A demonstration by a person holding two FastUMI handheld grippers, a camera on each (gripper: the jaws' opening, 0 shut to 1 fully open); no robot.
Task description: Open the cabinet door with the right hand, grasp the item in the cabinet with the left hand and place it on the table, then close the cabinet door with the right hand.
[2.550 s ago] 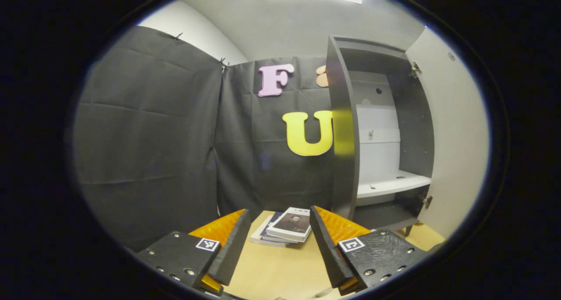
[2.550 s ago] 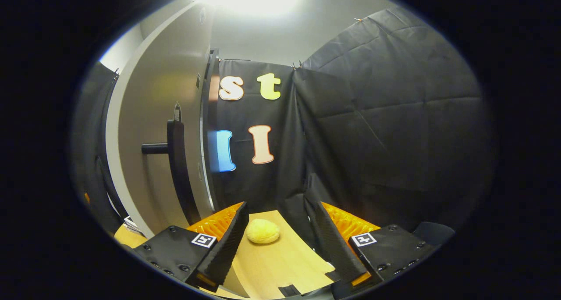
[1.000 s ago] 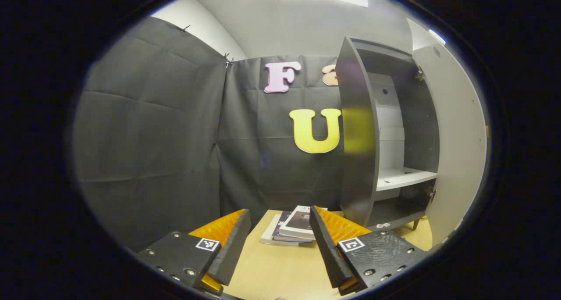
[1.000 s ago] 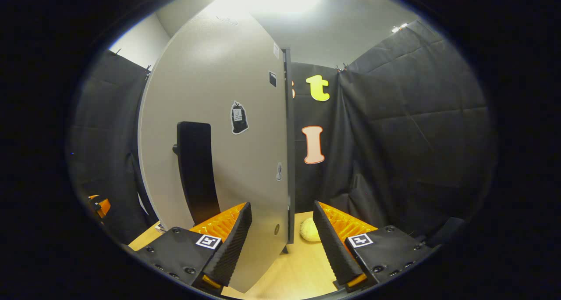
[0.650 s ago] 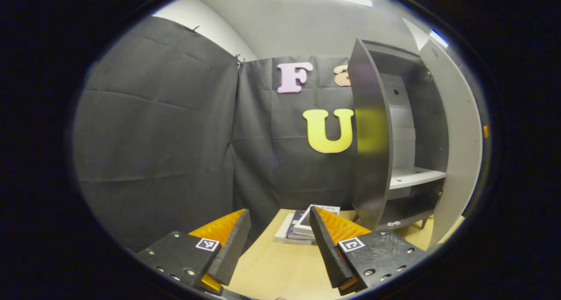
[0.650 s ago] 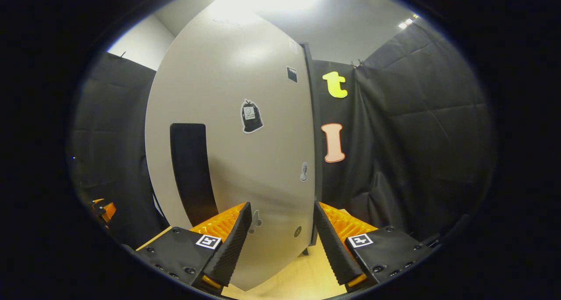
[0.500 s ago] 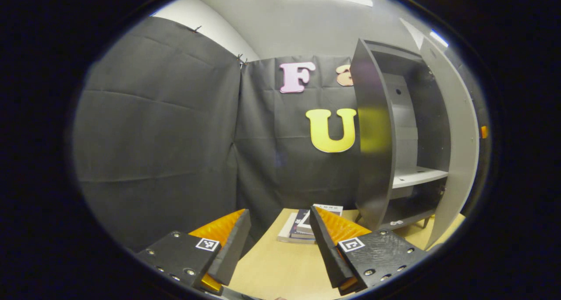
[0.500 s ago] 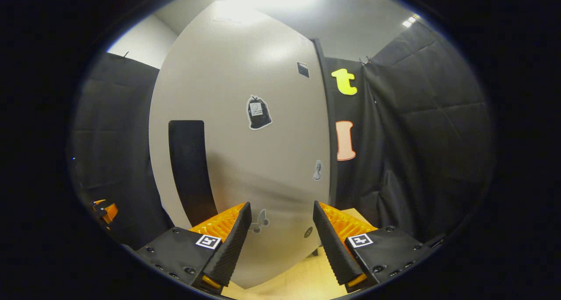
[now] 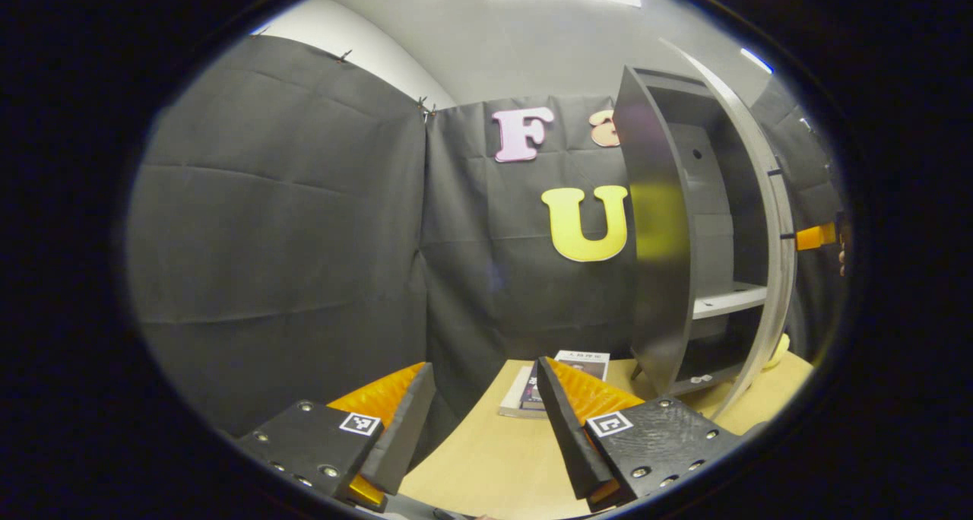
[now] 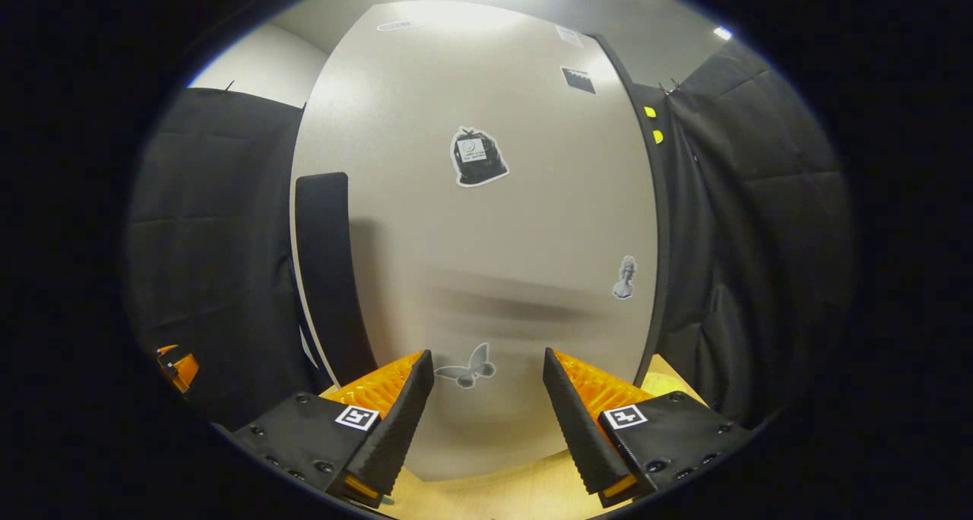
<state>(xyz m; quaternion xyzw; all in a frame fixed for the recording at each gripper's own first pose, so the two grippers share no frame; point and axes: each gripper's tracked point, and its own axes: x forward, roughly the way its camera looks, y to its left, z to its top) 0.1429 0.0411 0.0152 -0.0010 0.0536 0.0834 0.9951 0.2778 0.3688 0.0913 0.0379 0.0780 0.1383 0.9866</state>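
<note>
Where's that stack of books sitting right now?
In the left gripper view, the books lie on the table, just left of the cabinet and partly behind a gripper finger.

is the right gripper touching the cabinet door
Cannot tell. In the right gripper view the right gripper faces the door close up with fingers spread, contact not visible.

The right gripper [image 10: 486,398] faces the pale grey cabinet door [image 10: 486,223] from close by, its two fingers spread wide with nothing between them. A tall black handle [image 10: 328,269] runs upright along the door's left side. Stickers dot the door's face: a dark bag-shaped one [image 10: 477,157] near the top, a small bust [image 10: 625,277] toward the right edge, and a grey butterfly [image 10: 465,369] low down between the fingers. A strip of light wooden table [image 10: 494,493] shows beneath the door. Black cloth wall [image 10: 752,223] hangs on either side.
</note>
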